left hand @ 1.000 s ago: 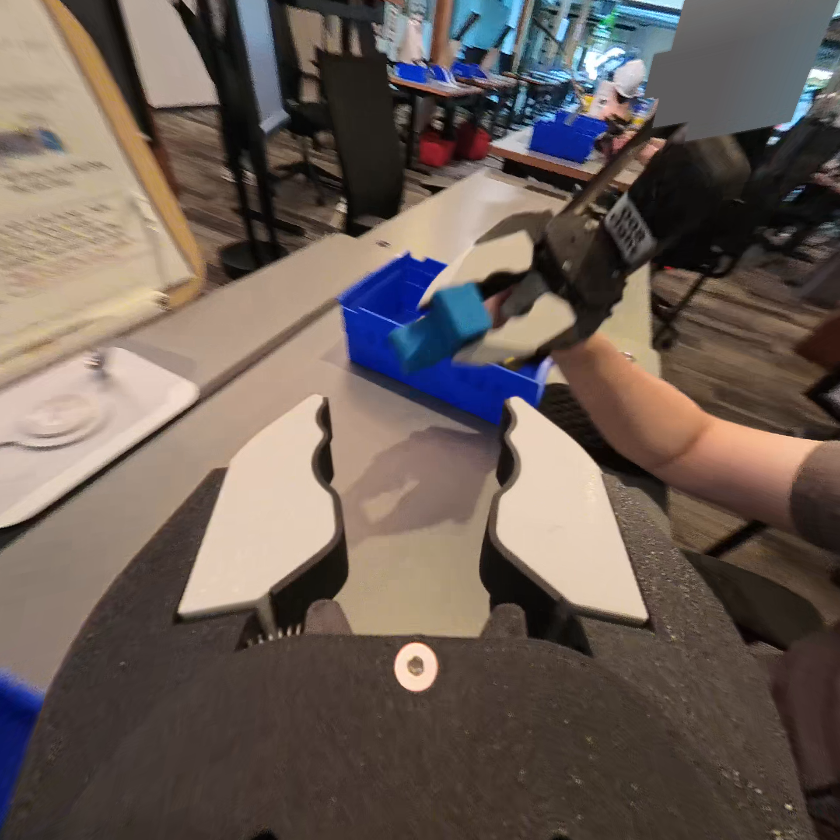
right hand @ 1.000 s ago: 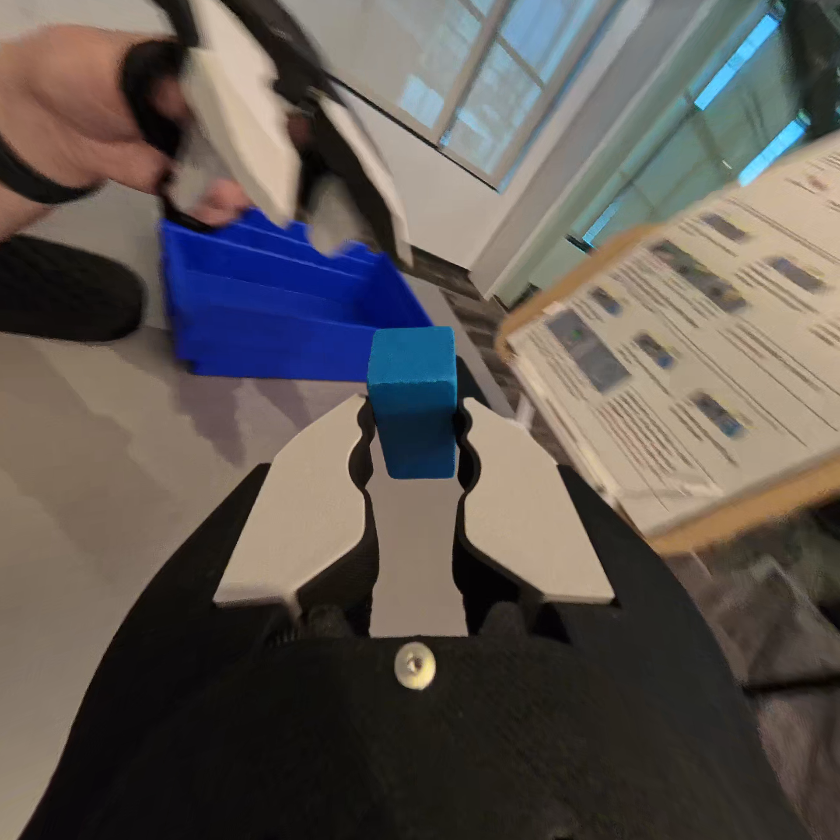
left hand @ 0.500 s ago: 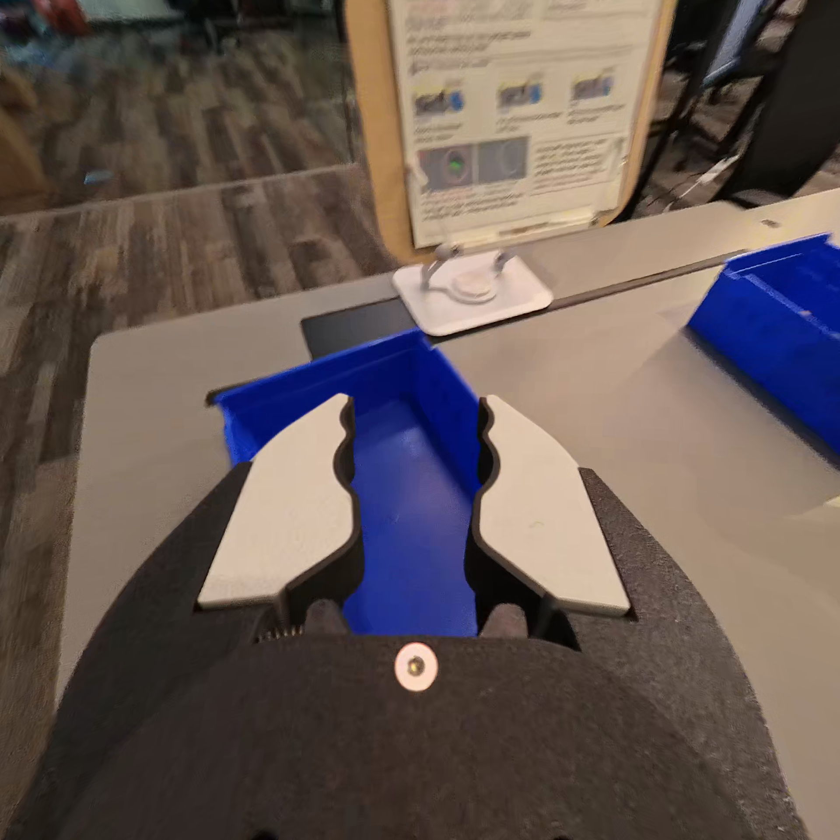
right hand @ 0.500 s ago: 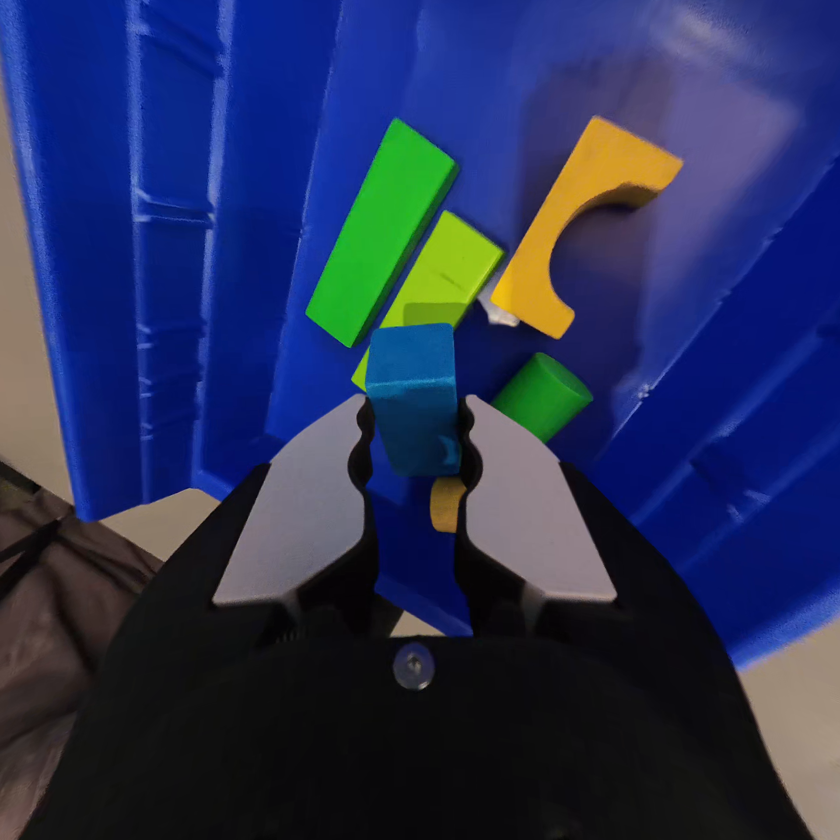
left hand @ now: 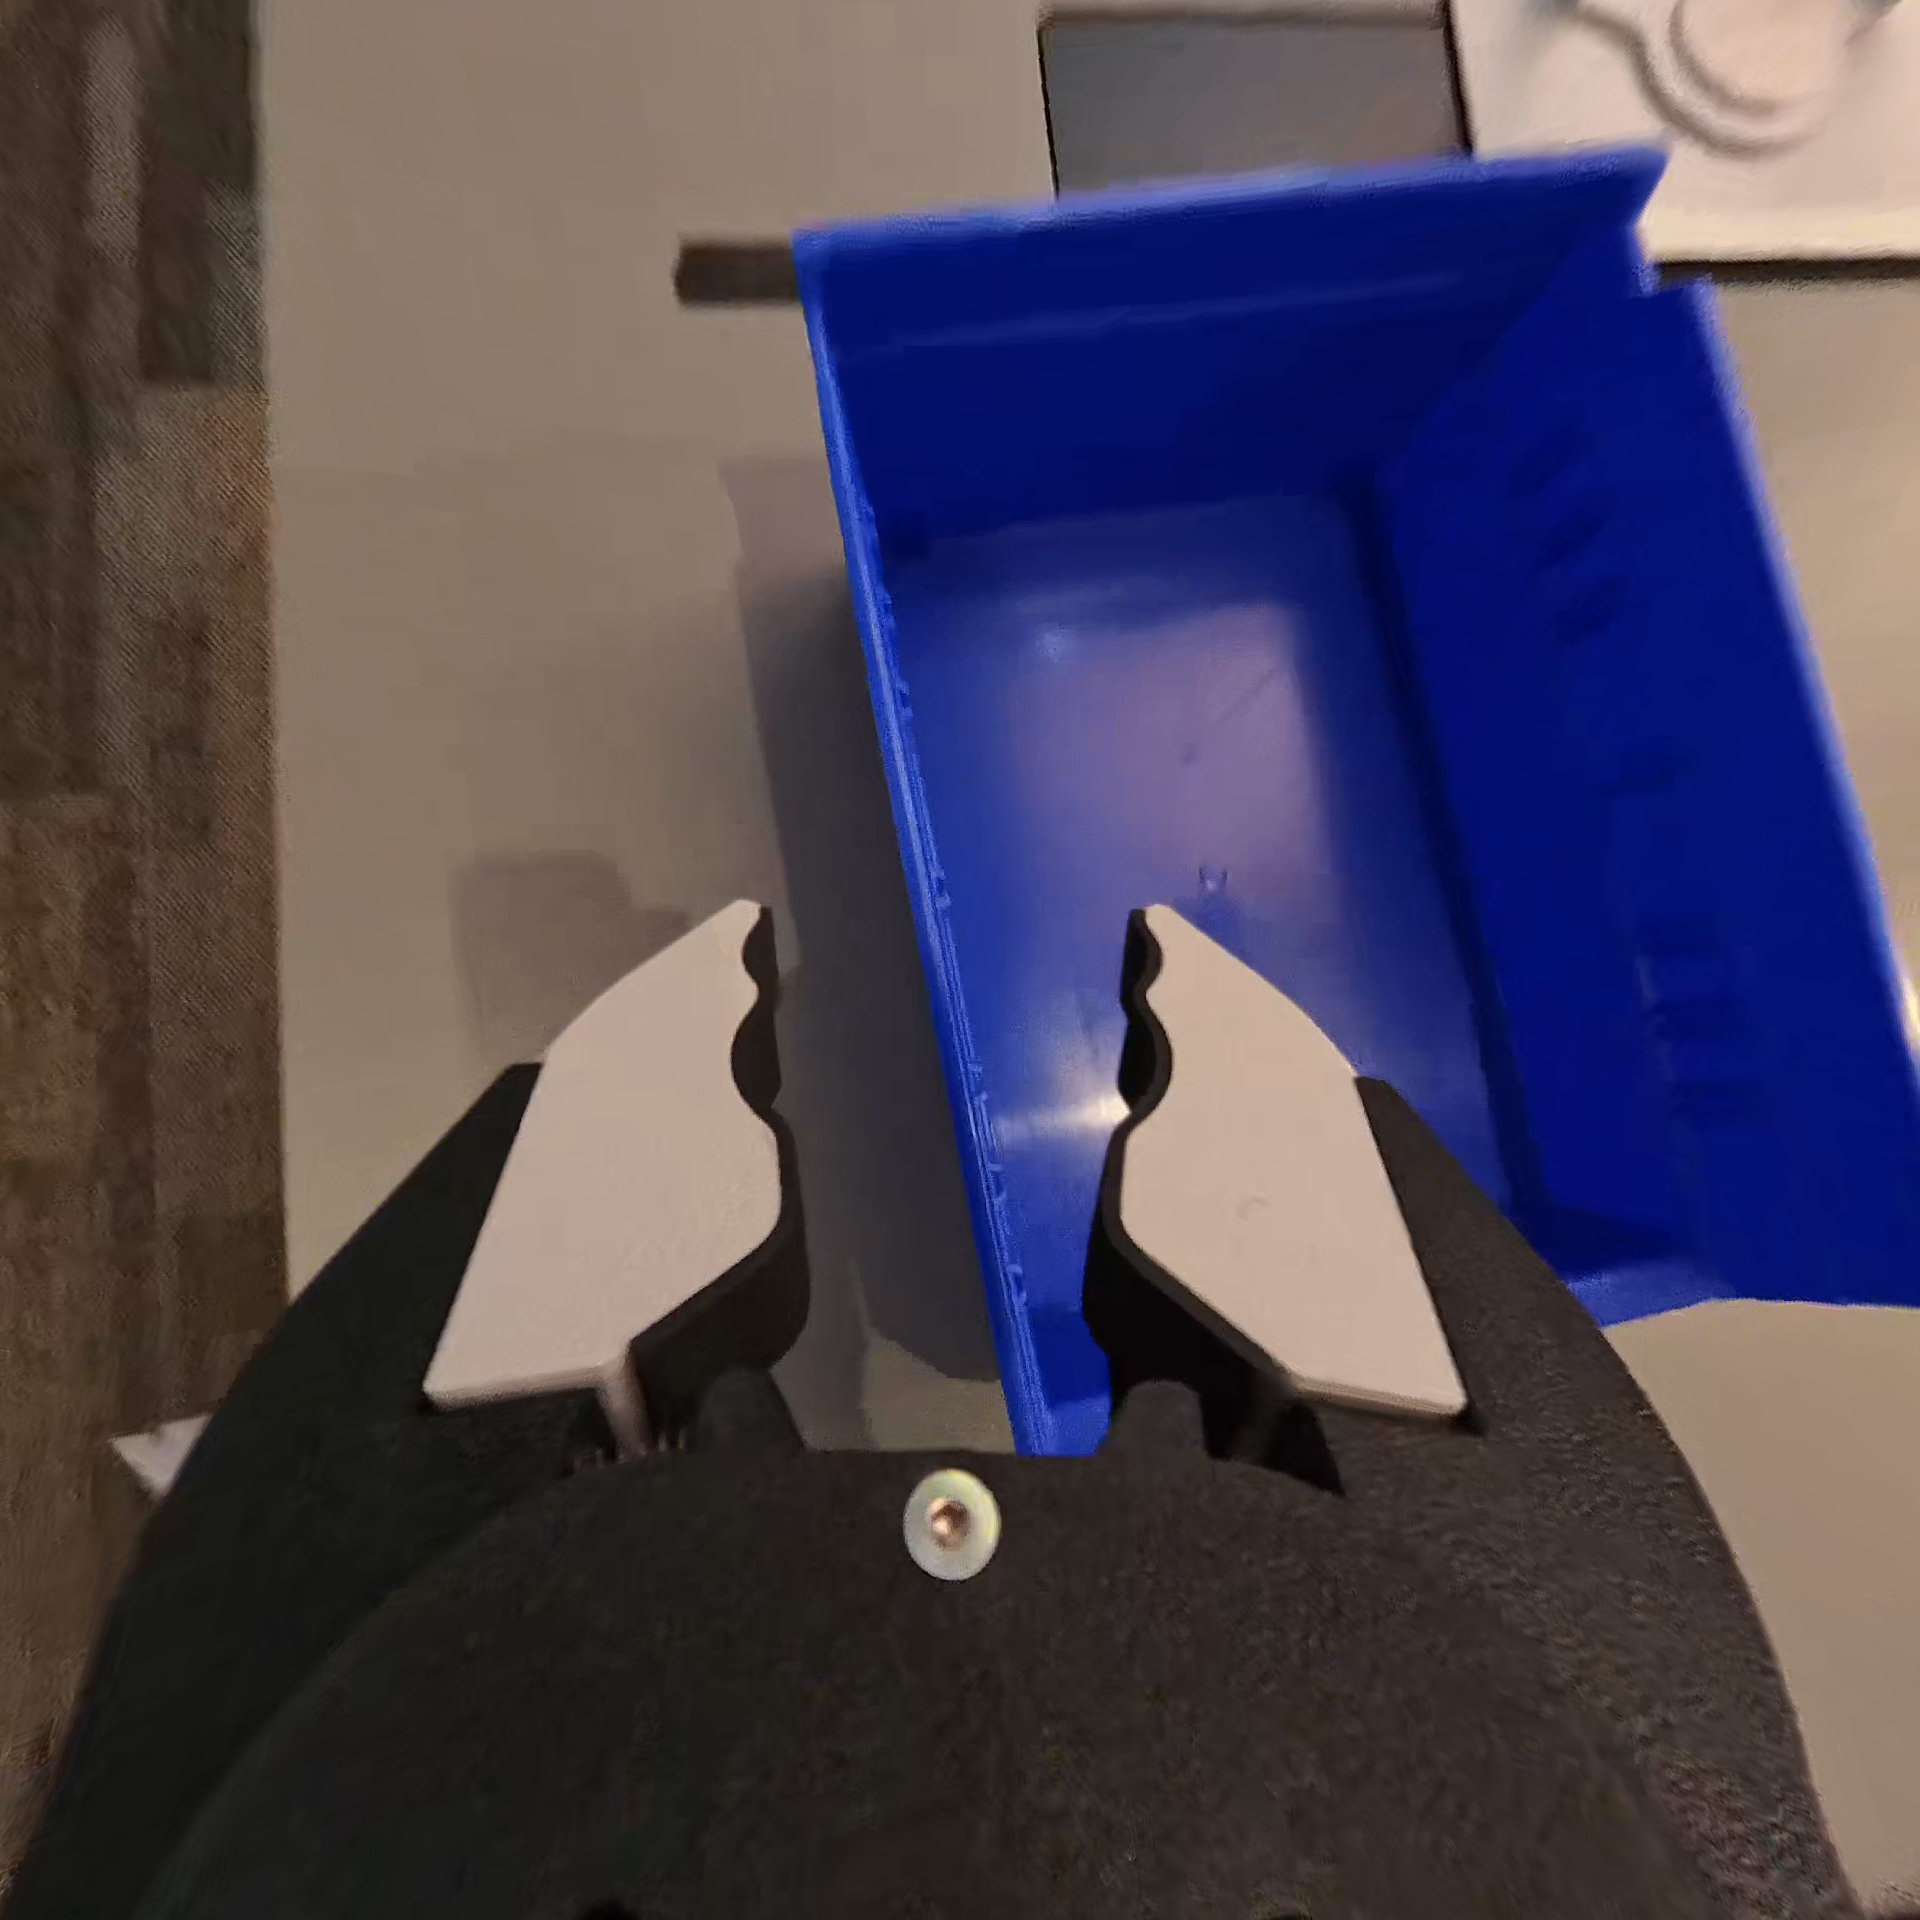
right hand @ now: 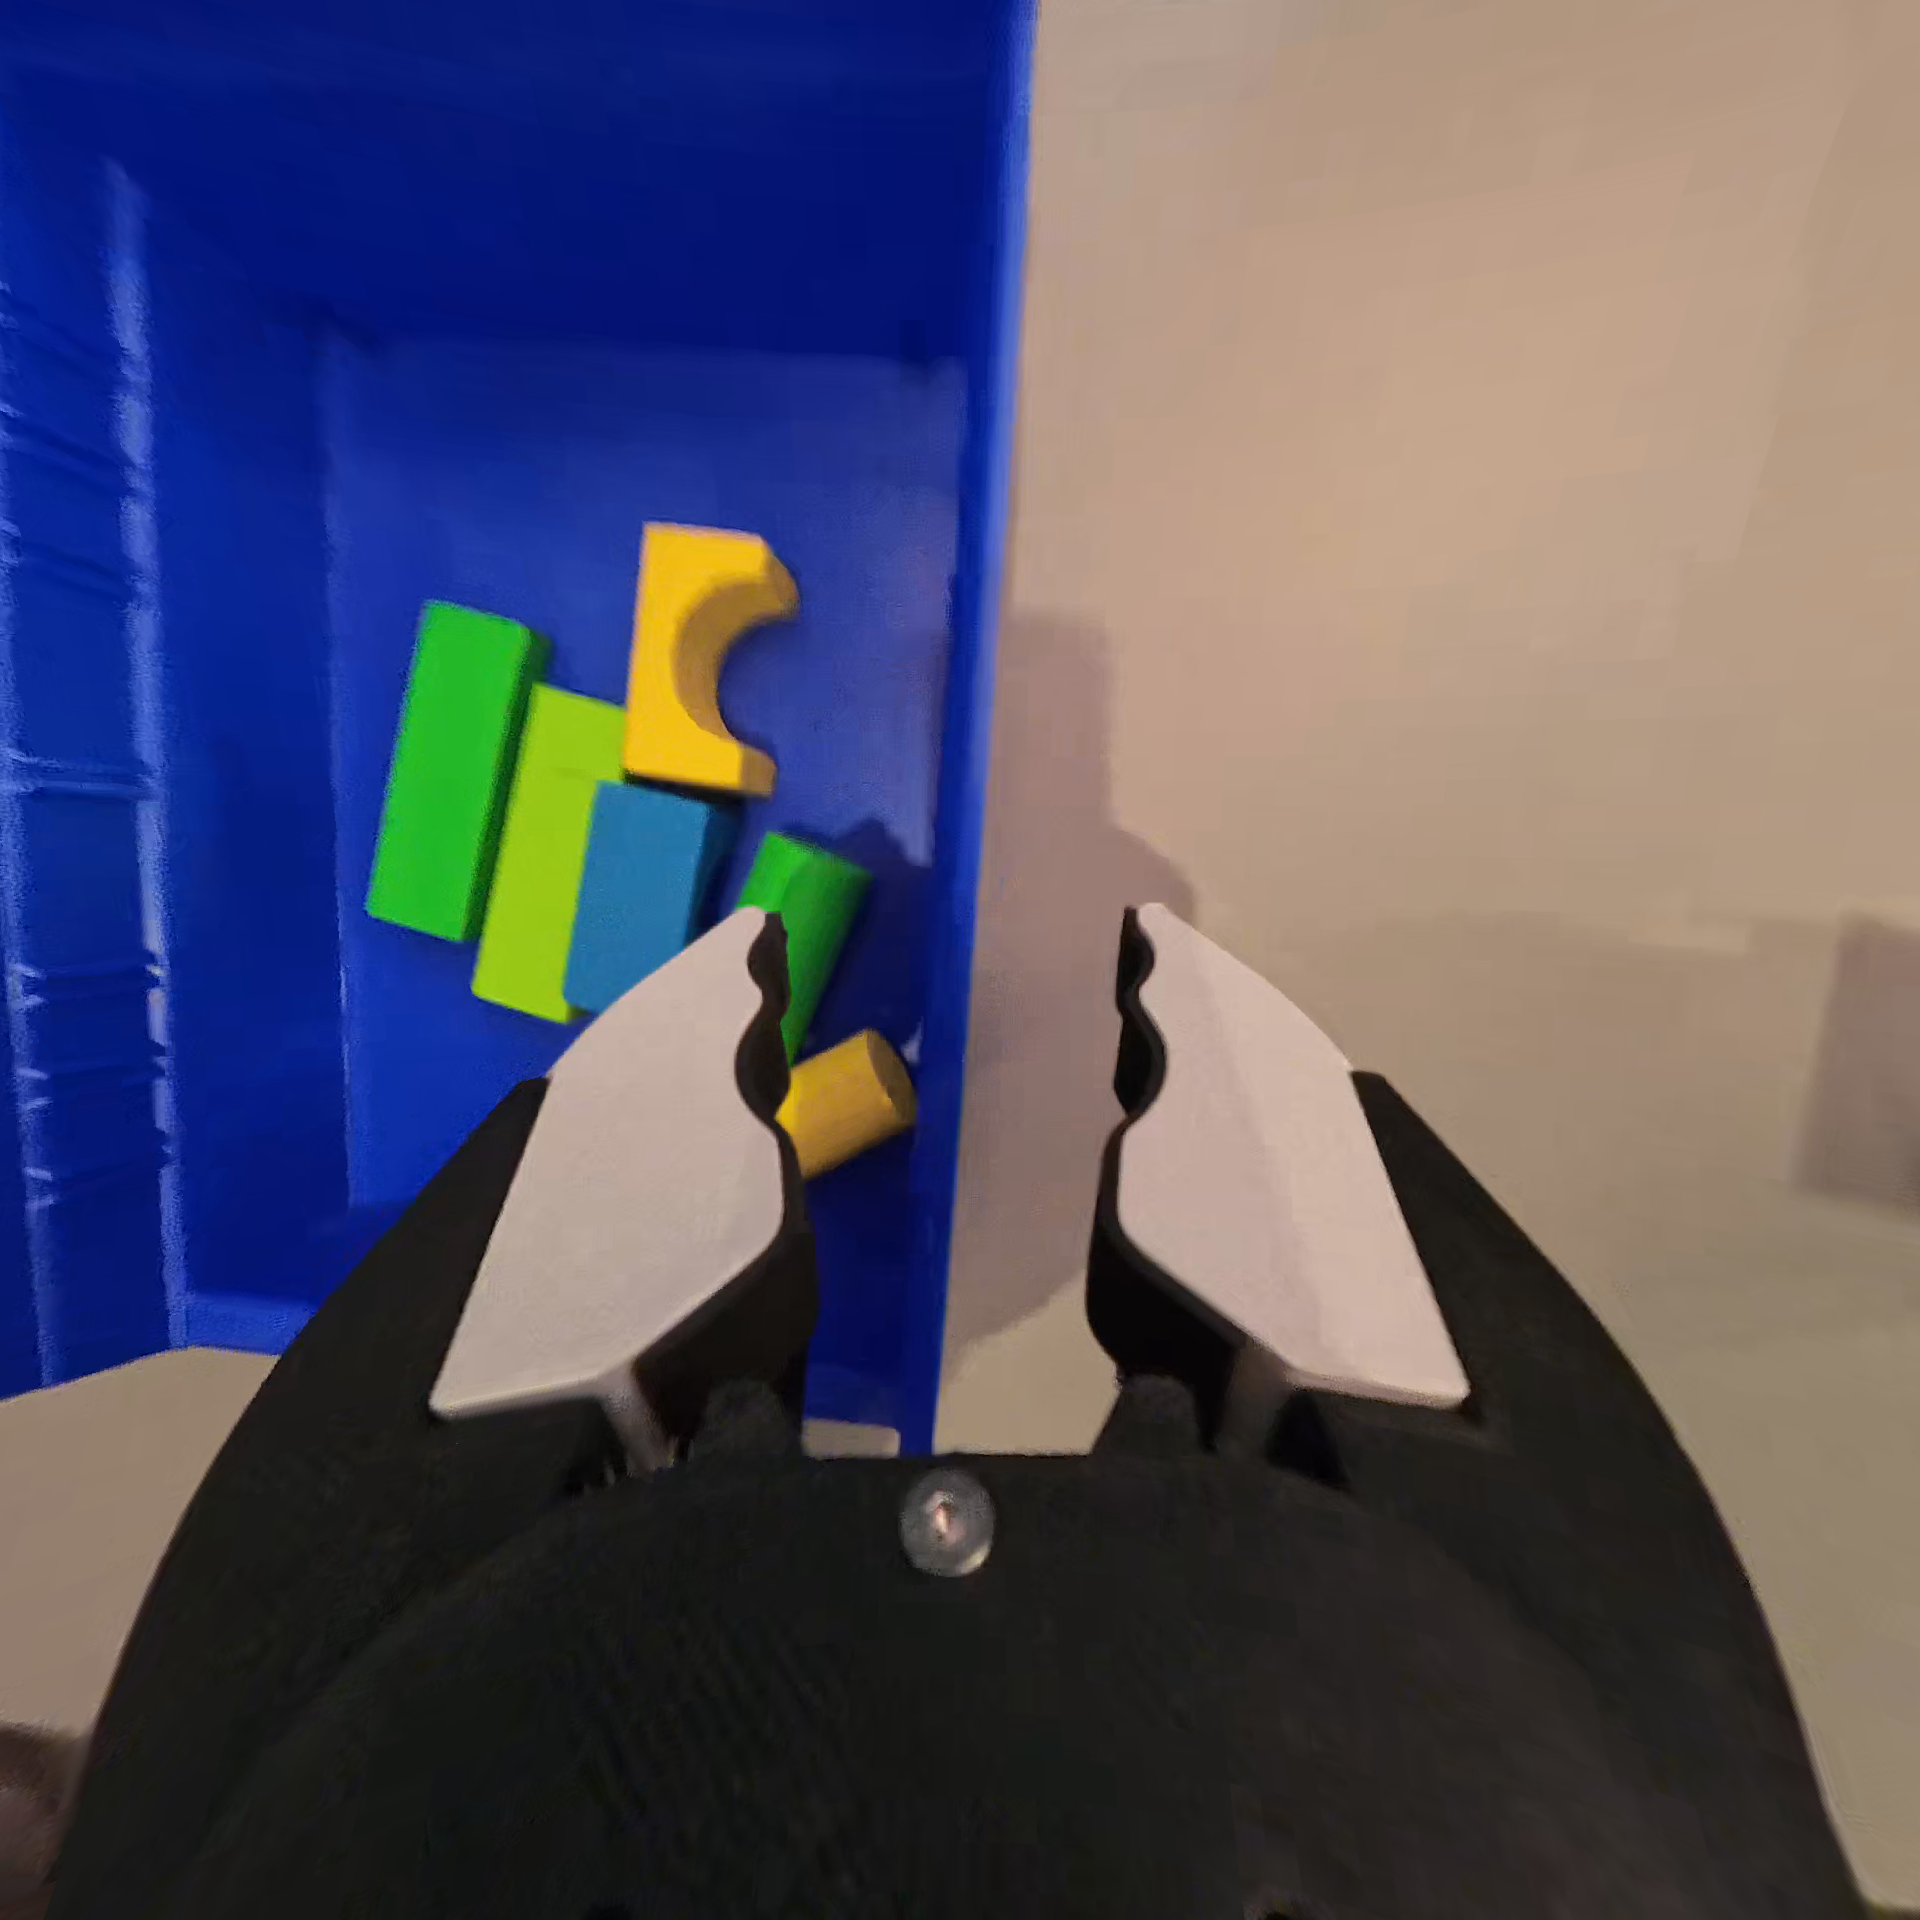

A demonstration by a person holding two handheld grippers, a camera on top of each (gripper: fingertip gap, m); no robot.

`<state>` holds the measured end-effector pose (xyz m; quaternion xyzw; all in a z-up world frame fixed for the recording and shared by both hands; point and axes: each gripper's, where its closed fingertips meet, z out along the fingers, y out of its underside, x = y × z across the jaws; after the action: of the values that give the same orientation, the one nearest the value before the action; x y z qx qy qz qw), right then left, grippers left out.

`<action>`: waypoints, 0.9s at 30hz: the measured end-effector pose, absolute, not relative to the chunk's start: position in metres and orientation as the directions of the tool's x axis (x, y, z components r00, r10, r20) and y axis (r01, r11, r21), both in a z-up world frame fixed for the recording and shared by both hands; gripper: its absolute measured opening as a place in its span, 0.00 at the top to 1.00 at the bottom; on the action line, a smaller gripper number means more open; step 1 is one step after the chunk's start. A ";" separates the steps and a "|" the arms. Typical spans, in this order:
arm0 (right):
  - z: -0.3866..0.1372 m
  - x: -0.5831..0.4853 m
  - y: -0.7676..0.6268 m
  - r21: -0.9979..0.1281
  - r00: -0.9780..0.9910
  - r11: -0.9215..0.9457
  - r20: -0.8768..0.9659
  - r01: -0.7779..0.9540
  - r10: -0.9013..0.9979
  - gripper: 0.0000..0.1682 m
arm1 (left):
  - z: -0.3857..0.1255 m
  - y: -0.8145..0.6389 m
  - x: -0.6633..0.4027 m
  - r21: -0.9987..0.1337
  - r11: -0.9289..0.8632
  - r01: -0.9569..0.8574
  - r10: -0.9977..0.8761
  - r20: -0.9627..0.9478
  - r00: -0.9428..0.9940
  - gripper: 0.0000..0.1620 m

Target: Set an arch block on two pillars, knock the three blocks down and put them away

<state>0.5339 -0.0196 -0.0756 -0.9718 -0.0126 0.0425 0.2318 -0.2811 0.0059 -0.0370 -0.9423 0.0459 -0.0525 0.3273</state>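
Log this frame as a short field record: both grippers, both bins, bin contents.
left gripper: open, holds nothing, over the near wall of a bin
left bin: blue, no blocks visible inside
right gripper: open, holds nothing, jaws straddle the bin's right wall
right bin: blue, on a table
contents: arch block, blue block, two green bars, green cylinder, yellow cylinder
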 end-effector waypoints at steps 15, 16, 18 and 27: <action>-0.136 0.475 -0.017 -0.135 0.980 -0.984 -0.147 0.117 0.137 0.96 | -0.117 0.003 -0.272 -0.292 -0.945 -0.147 -0.158 0.013 0.987 0.95; -0.136 0.463 -0.014 -0.122 0.979 -0.984 -0.146 0.126 0.143 0.96 | -0.117 0.003 -0.265 -0.286 -0.943 -0.171 -0.184 0.017 0.983 0.95; -0.136 0.436 -0.009 -0.111 0.975 -0.984 -0.158 0.142 0.158 0.96 | -0.117 0.001 -0.245 -0.270 -0.937 -0.221 -0.238 0.032 0.971 0.94; -0.135 0.330 -0.020 -0.049 0.917 -0.932 -0.164 0.360 0.363 0.94 | -0.120 0.000 -0.144 -0.194 -0.886 -0.421 -0.421 -0.048 0.906 0.90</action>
<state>0.3296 -0.0199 -0.1349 -0.9790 -0.1849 0.0855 0.0087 -0.1435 0.0004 -0.1197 -0.9710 0.2168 0.0021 0.1005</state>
